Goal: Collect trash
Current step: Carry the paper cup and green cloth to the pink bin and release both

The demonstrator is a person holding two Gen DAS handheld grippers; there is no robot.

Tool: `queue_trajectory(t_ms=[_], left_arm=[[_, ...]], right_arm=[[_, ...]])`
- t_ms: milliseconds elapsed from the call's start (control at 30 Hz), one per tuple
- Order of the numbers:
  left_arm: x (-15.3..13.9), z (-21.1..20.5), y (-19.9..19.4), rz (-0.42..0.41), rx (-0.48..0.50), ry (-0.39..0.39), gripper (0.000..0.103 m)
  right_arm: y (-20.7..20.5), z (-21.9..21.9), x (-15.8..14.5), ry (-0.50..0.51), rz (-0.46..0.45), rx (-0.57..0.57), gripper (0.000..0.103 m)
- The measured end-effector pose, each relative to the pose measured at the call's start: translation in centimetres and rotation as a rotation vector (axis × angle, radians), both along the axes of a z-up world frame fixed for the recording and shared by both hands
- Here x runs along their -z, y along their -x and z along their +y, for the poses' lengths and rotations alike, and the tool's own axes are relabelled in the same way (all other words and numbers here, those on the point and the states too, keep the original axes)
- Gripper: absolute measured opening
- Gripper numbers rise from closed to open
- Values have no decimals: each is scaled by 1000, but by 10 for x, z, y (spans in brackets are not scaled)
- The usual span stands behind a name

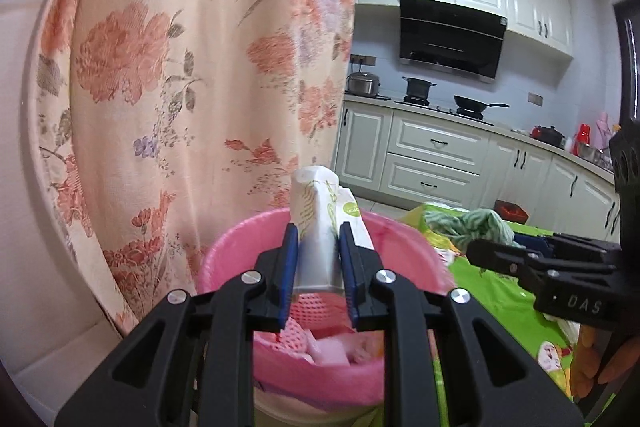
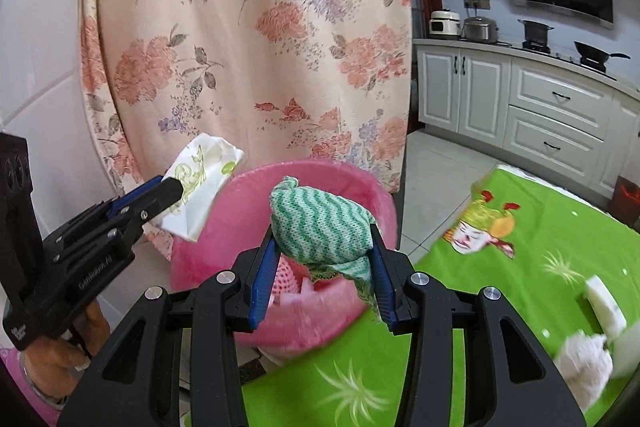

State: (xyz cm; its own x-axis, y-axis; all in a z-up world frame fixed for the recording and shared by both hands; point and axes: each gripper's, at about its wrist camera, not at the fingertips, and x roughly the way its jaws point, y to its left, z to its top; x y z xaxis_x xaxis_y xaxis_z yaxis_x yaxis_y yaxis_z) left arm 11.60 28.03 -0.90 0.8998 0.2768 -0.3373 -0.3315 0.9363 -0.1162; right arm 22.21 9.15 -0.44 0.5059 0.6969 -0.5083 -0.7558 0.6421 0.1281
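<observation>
Behind pink bin [image 2: 248, 203], floral curtain [image 2: 248, 27], beside green tablecloth [image 2: 540, 227], white scraps [image 2: 588, 359]

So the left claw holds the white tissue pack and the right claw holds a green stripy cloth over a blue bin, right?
Nearly. The round plastic bin is pink, not blue; the right wrist view shows it. The left claw does hold the white tissue pack, and the right claw the green stripy cloth.

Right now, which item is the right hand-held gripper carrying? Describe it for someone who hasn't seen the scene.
Find the pink bin in front of the floral curtain, at the green tablecloth's edge. Above its rim, the right hand-held gripper pinches a bunched cloth. Its green-and-white zigzag weave distinguishes it from the white printed tissue pack in the other gripper.
</observation>
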Motion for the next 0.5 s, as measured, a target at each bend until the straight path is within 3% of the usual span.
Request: queue_trajectory(t_ms=[200,233,300,433,500], left_arm=[[12,32,-24,45,5,62,23],[15,35,-25,52,4,68,25],[19,40,-24,61,-12,76,43],[25,40,-7,54,-37,54,47],[28,35,3,52,-52,45,56]], right_arm=[[-23,30,9,16,41,-6,48],[-25,33,10,17,47,-12,59],[-26,35,13,24,42,-10,70],[-20,22,15,1,35,-21,70],[-13,13,16,-5,22,-22,70]])
